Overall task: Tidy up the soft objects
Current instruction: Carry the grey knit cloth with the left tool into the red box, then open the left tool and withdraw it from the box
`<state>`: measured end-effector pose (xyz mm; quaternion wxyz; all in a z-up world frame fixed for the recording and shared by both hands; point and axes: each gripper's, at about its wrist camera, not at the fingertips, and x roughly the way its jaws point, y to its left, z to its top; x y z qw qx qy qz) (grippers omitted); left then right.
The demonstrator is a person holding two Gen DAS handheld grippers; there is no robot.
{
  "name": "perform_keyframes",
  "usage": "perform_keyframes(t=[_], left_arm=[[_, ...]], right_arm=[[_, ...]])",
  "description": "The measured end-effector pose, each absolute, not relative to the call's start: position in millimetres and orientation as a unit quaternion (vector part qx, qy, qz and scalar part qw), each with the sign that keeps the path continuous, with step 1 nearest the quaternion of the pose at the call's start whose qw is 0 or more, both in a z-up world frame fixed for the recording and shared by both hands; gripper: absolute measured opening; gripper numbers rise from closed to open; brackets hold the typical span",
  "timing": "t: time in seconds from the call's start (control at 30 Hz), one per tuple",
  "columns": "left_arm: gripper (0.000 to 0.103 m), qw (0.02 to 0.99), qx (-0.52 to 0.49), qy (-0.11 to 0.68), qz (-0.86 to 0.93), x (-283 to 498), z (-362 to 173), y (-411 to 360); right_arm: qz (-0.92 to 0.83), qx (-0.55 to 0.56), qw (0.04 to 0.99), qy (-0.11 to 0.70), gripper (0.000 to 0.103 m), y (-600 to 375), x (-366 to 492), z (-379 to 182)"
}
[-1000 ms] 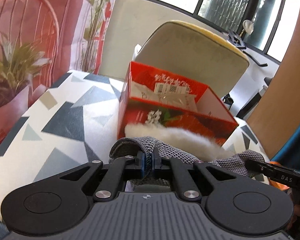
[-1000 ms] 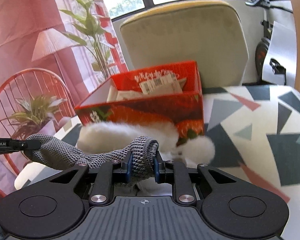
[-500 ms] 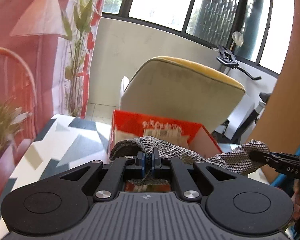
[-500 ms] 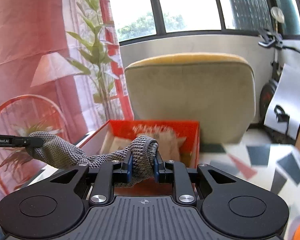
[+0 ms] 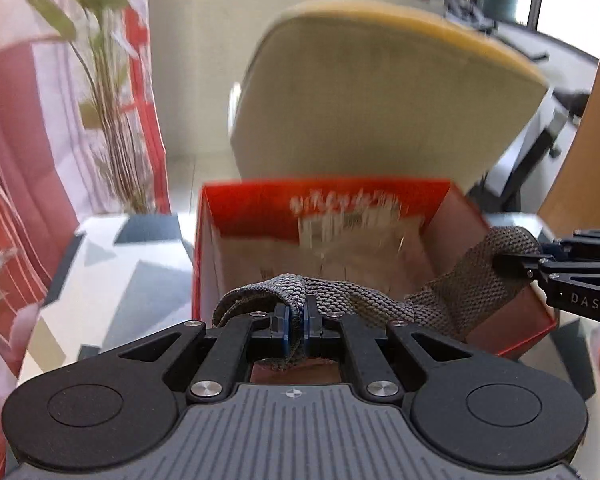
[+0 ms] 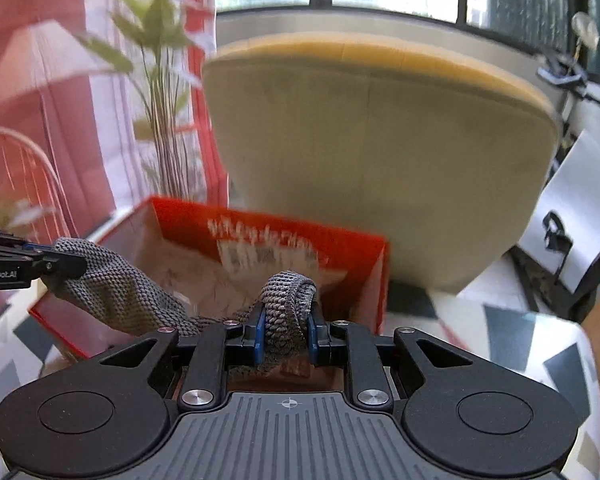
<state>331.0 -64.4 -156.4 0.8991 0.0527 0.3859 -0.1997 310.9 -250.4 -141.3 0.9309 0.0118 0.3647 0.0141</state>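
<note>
A grey knitted garment (image 5: 380,300) hangs stretched between both grippers, above the open red box (image 5: 236,216). My left gripper (image 5: 296,328) is shut on one end of the knit. My right gripper (image 6: 286,336) is shut on a thick bunched fold of the grey knit (image 6: 288,300). In the left wrist view the right gripper (image 5: 512,266) shows at the right edge, clamping the other end. The left gripper (image 6: 52,266) shows at the left edge of the right wrist view. The red box (image 6: 364,264) holds pale paper inside; what lies under the knit is hidden.
The box stands on a table (image 5: 112,280) with a white cloth printed with grey triangles. A beige chair with a yellow rim (image 6: 380,160) stands right behind the box. Red and pink curtains with a plant print (image 5: 40,120) hang at the left.
Both grippers carried the grey knit forward, from in front of the box to over its open top. The white fluffy item seen earlier in front of the box has dropped out of view.
</note>
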Motion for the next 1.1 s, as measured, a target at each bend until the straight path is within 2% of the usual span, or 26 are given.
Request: perform_keyframes(t=[0.37,0.7,1.1], left_arm=[[0.007,0.858,0.099,0.449,-0.229,354.4,-186.6,-74.4],[0.007,0.822,0.080,0.509,-0.242,367.5,-204.1,-75.9],[0.009,0.817,0.079,0.515,-0.246,374.0,-212.0,-81.8]], right_arm=[[0.033,0.006,0.892,0.450,0.018,-236.9,344.5,-187.9],[0.034,0.021,0.864,0.503,0.018,-239.8,356.9,-206.7],[0.020,0.041,0.850,0.524,0.018,-241.7,361.2,-215.1]])
